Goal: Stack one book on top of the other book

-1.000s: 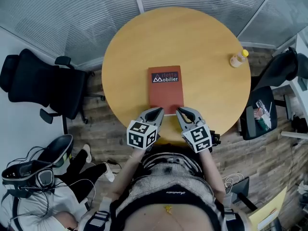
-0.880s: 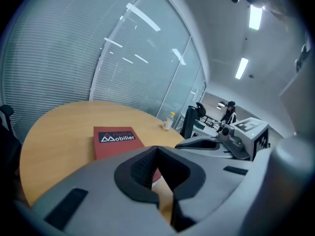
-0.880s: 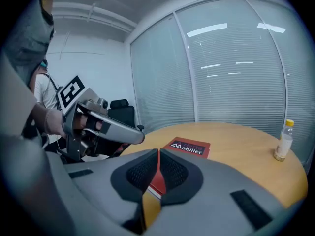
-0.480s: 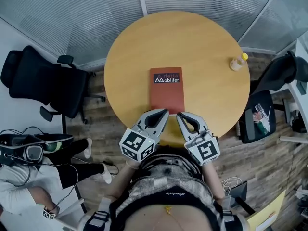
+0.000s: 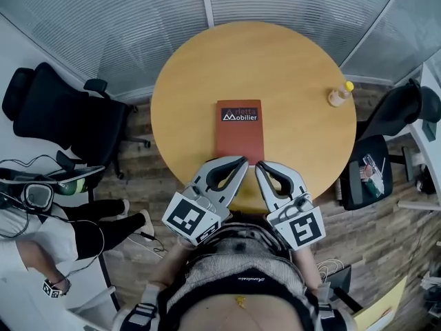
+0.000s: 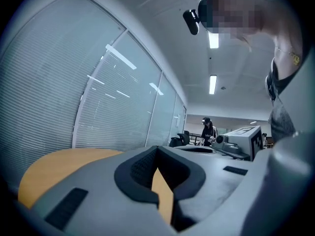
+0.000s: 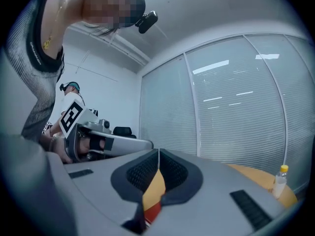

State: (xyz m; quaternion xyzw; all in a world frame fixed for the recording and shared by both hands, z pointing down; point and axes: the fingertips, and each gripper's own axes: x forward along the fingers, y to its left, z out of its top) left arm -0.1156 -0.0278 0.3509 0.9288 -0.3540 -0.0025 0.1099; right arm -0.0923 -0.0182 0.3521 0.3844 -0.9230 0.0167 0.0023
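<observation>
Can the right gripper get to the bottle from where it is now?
Probably yes. Only bare table lies between the right gripper and the bottle near the right rim; the book sits left of that path. Its jaws are shut, so they must open first.

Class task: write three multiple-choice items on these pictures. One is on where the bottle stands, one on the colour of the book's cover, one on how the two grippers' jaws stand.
1. Where does the bottle stand?
A. near the right edge of the table
B. on the book
C. on the floor

2. What colour is the cover of the book?
A. blue
B. red
C. green

3. How do the jaws of the left gripper and the right gripper stand?
A. both together, holding nothing
B. both wide apart
C. both clamped on the book

Answers:
1 A: in the head view it stands by the table's right rim.
2 B: the cover is red.
3 A: each gripper view shows its pads together, with nothing between them.
</observation>
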